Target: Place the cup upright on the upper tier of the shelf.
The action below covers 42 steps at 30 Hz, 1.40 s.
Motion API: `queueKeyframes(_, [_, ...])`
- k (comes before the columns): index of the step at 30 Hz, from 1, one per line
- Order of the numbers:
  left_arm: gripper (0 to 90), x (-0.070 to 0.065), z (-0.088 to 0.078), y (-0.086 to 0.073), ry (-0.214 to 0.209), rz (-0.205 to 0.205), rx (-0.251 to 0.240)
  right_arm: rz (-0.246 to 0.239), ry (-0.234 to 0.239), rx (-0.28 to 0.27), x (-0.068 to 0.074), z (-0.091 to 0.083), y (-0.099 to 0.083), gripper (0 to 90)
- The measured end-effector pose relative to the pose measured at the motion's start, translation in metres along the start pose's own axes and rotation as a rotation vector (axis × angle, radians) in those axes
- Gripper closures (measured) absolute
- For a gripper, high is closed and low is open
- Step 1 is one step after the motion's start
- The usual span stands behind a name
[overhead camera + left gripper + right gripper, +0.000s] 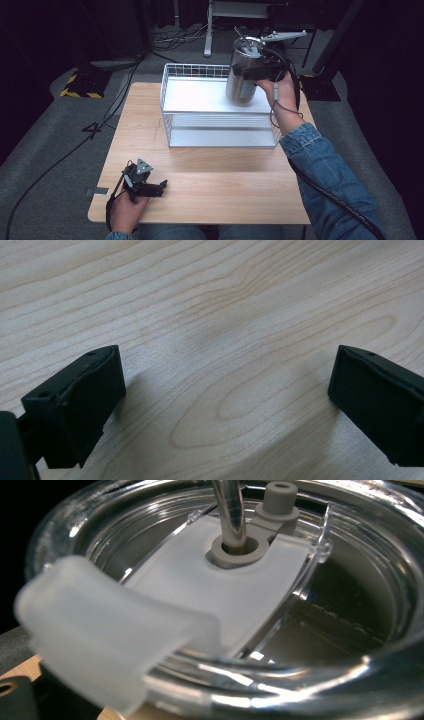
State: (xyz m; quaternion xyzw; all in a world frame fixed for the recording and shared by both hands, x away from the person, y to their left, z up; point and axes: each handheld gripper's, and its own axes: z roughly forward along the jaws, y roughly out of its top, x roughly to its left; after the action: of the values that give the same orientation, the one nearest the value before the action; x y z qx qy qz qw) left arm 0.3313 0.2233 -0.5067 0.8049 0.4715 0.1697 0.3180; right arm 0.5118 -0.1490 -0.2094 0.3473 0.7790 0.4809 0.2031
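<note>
Left gripper (pixel 159 188): black two-jaw tool at lower left of the high view, lying on the light wooden table (pixel 210 170); jaws spread wide with bare woodgrain between them in its own view; nothing held.
Left hand (pixel 126 210): at the bottom edge, wrapped round the gripper's handle, idle.
White wire basket (pixel 170 107): two-tier rack at upper centre of the high view, its flat white top shelf bare apart from the tumbler over its right end.
Tall brushed-steel tumbler with clear plastic lid and metal straw (pixel 244 70): upper centre-right, tilted, its base over the right end of the basket's top shelf; whether the base touches the shelf cannot be told.
Right gripper (pixel 256 74): upper right of centre, jaws clamped across the tumbler's upper body just under the lid.
Clear lid (pixel 350 645): seen close in the right gripper view, with a frosted flip tab (pixel 95 630) at lower left and the straw (pixel 227 510) through a grey grommet.
Step in hand: judged as carrying the tumbler at the basket's top shelf, placing or lifting undecided.
Next move: calls for righting the tumbler before release and keeping the straw clear of the wire rim.
</note>
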Motion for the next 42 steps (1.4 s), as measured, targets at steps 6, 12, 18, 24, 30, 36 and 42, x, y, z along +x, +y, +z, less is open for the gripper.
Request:
queueKeyframes(6, [2.3,0.000,0.000,0.000,0.000,-0.002,-0.001,-0.013,0.009,-0.002,0.008,0.019,0.001,3.8])
queueKeyframes(12, [2.4,0.000,0.000,0.000,0.000,-0.001,0.000,0.001,0.018,0.018,0.010,0.035,-0.003,3.8])
queueKeyframes(18, [2.3,0.000,0.000,0.000,0.000,-0.002,-0.001,0.006,0.016,-0.004,0.008,0.039,-0.008,3.8])
queueKeyframes(24, [2.3,0.000,0.000,0.000,0.000,-0.001,-0.001,-0.023,0.010,-0.001,0.012,0.040,-0.009,3.7])
queueKeyframes(30, [2.3,0.000,0.000,0.000,0.000,-0.001,0.000,-0.025,0.018,-0.019,0.011,0.041,-0.011,3.6])
queueKeyframes(36, [2.3,0.000,0.000,0.000,0.000,-0.002,-0.001,-0.031,0.021,-0.031,0.009,0.043,-0.012,0.4])
queueKeyframes(42, [2.3,0.000,0.000,0.000,0.000,-0.001,0.000,-0.023,0.005,-0.036,0.010,0.042,-0.013,0.0])
